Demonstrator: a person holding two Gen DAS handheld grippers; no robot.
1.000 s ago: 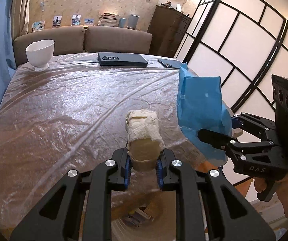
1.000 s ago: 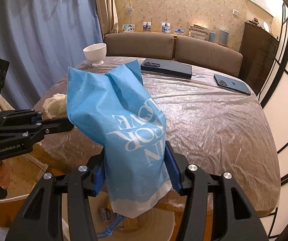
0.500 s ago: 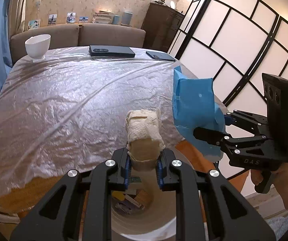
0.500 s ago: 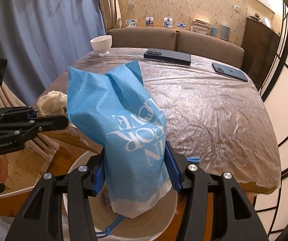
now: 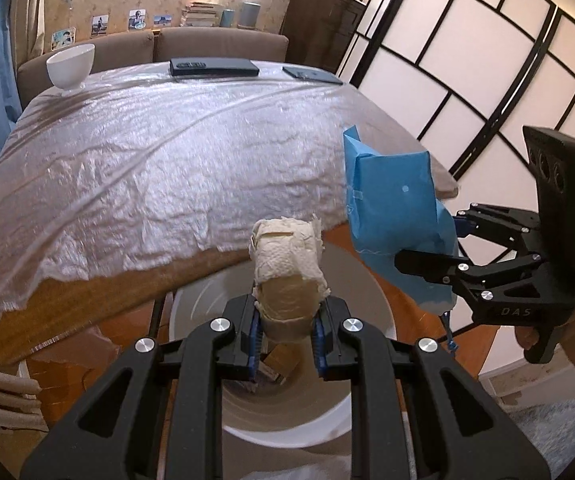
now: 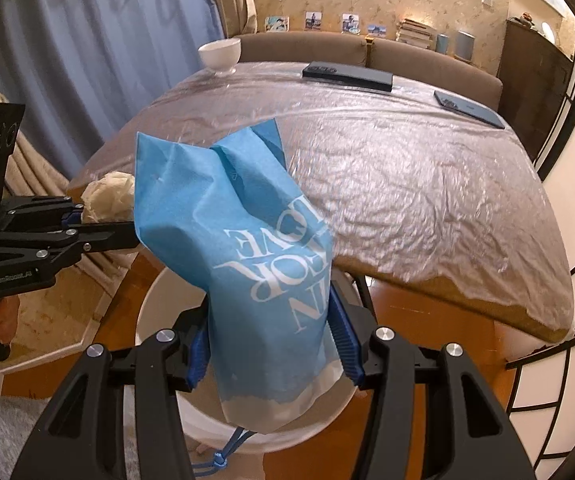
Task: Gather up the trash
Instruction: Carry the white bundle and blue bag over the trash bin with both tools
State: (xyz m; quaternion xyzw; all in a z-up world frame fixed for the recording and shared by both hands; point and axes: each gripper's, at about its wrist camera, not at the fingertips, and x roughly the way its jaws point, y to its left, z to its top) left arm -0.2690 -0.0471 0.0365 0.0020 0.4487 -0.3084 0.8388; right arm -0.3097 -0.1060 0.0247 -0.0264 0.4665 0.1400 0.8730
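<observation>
Left wrist, tissue wad [image 5: 287, 264] upright, blue bag [image 6: 247, 248] upright

cream paper wad [image 5: 287, 268], blue white-lettered bag [image 6: 247, 248], white bowl [image 5: 70, 67]

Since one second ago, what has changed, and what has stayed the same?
Both tongs moved back from over the table to above the white bin, carrying their loads. The left tongs remain shut on the paper wad, the right tongs on the blue bag. Nothing was released. The bowl and phones stayed put.
</observation>
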